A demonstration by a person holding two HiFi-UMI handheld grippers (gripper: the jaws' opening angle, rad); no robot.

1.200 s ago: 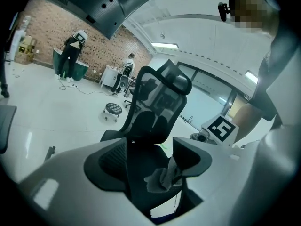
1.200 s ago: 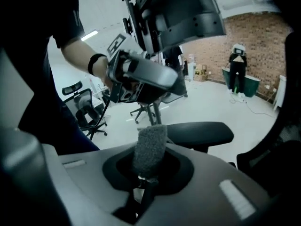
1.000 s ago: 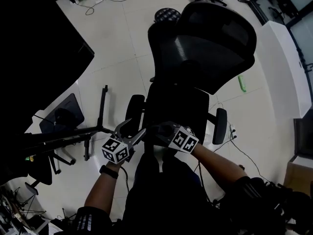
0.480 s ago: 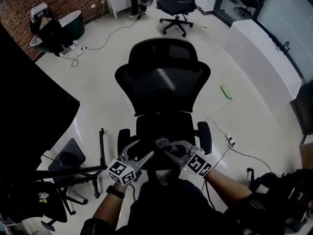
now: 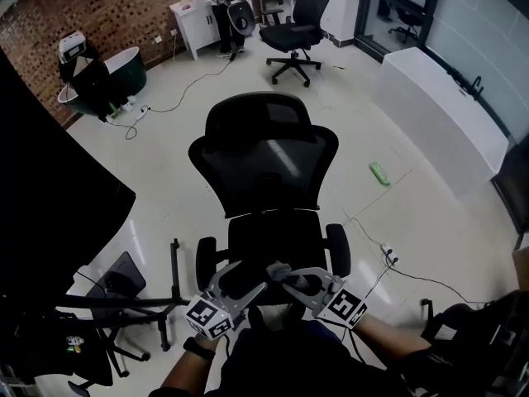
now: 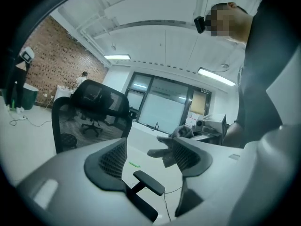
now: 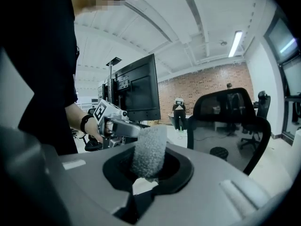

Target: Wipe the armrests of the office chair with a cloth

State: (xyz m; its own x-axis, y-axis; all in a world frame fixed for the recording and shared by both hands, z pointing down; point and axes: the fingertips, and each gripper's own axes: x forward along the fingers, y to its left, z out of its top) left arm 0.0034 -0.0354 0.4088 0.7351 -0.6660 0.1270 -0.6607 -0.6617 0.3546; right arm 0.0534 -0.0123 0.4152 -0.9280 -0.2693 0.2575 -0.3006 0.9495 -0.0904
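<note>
- Right gripper (image 5: 291, 279): jaws pressed together on the cloth (image 5: 277, 270), pinching its lower end
- Right gripper view: cloth (image 7: 150, 147) is a grey, nubbly strip standing up out of the closed right gripper (image 7: 148, 169); long axis close to upright, free end topmost and leaning slightly to picture right
- Left gripper (image 5: 241, 281): jaws spread wide, nothing between them, touching nothing
- Left gripper view: through the gap of the left gripper (image 6: 150, 147) one armrest (image 6: 149, 182) shows, well beyond the tips; cloth (image 6: 165, 150) pokes in beside the picture-right jaw, not in contact as far as can be seen
- Head view: both grippers low in the frame at the front edge of the seat (image 5: 273, 234) of the chair (image 5: 264, 160), tips angled toward each other, cloth near the left gripper's tips
- Cloth lies between the two armrests, apart from both
- Armrest (image 5: 205, 260) at picture left of the seat, second armrest (image 5: 339, 249) at picture right; both pads run front to back alongside the seat
- Chair backrest on the far side of the seat, away from the person
</note>
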